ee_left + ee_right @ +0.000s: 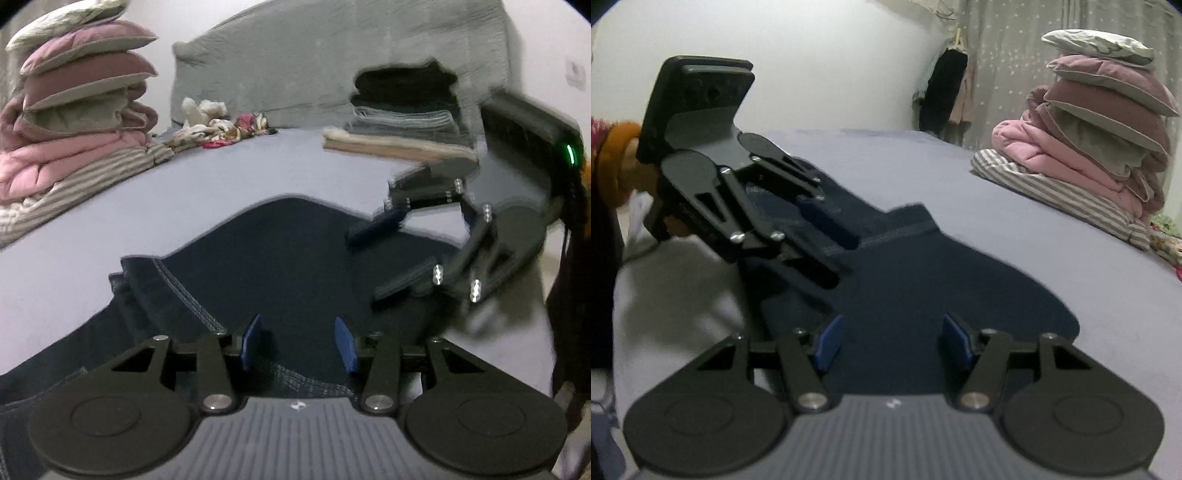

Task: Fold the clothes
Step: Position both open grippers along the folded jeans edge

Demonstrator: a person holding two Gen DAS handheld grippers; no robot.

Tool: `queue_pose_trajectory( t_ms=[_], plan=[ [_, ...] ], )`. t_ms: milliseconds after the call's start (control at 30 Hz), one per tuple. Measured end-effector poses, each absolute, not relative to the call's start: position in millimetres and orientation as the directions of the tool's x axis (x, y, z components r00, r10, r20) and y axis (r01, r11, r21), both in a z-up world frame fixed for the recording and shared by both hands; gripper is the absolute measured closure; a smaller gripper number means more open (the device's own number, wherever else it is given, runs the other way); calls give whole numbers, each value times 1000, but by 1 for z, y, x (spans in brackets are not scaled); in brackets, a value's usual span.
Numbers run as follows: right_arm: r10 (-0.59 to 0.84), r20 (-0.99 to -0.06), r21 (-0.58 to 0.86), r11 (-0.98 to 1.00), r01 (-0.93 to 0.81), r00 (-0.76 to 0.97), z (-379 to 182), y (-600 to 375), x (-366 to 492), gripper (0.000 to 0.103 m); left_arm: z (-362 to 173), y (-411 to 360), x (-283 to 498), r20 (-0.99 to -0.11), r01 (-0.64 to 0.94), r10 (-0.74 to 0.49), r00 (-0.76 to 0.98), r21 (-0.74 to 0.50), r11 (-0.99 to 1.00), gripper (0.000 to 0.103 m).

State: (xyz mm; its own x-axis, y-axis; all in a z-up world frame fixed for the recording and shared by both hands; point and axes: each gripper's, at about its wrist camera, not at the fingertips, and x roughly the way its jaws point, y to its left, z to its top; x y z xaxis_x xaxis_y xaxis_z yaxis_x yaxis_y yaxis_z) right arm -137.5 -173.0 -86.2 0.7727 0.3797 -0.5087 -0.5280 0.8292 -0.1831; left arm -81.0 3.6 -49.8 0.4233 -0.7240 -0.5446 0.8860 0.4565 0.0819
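Left wrist: left claw (pixel 298 341) spread wide, nothing between the pads, low over a dark navy garment (pixel 280 258) lying flat on the bed (pixel 221 192). Right claw (pixel 388 254) also wide — hovering at the garment's right side. Folded stack (pixel 402 122) behind it, pillow pile (pixel 81 92) far left, loose clothes heap (pixel 221 125) at the grey headboard (pixel 314 55).

Right wrist: garment (pixel 923 288) long axis runs away from camera, toward the left claw (pixel 827 240). Pillows (pixel 1108 122) right, clear of it. No readable writing.

Lavender bed (pixel 110 229), pillow stack (pixel 1108 103), grey curtain (pixel 1008 55)
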Motion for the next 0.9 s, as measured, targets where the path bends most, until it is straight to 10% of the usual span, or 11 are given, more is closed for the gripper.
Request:
queue_pose_trajectory(
  t_ms=[900],
  plan=[
    [372, -512, -195, 827, -527, 774, -92, -180, -142, 42, -53, 7, -82, -550, 889, -770, 325, -101, 447, 59]
  ],
)
